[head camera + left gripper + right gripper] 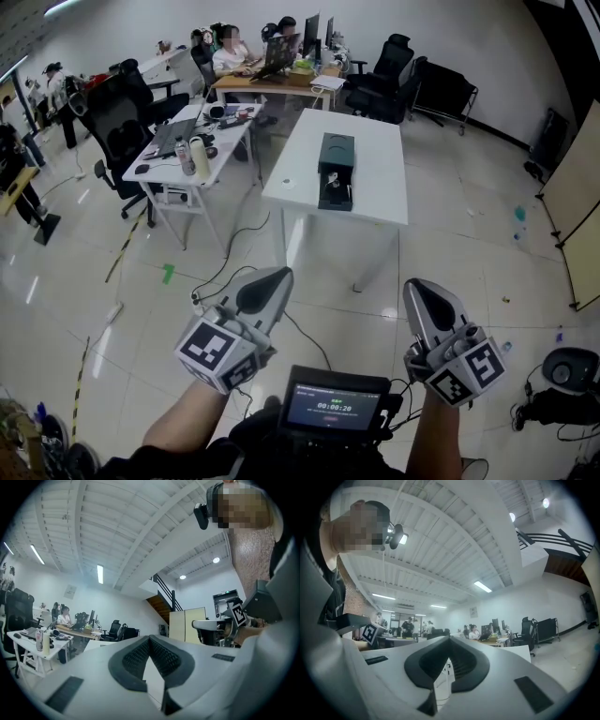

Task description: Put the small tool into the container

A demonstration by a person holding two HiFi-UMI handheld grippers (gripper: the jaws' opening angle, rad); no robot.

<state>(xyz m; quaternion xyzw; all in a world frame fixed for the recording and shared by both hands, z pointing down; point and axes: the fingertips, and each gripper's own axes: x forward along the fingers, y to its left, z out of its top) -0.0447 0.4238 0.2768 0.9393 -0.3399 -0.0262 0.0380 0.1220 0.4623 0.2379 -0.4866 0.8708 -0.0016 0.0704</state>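
A dark box-shaped container (336,169) lies on a white table (375,192) a few steps ahead of me in the head view; at this distance I cannot make out a small tool. My left gripper (267,286) and right gripper (427,295) are raised low in front of me, well short of the table, pointing forward and up. In the left gripper view, the left gripper (150,638) has its jaws meeting at the tips with nothing between them. The right gripper (450,638) looks the same in its own view. Both gripper views show mostly ceiling and the far office.
A cluttered desk (187,141) with bottles stands left of the white table, with black office chairs (117,127) around it. People sit at a far desk (272,80). Cables (234,253) trail over the tiled floor. A small screen device (333,405) hangs at my chest.
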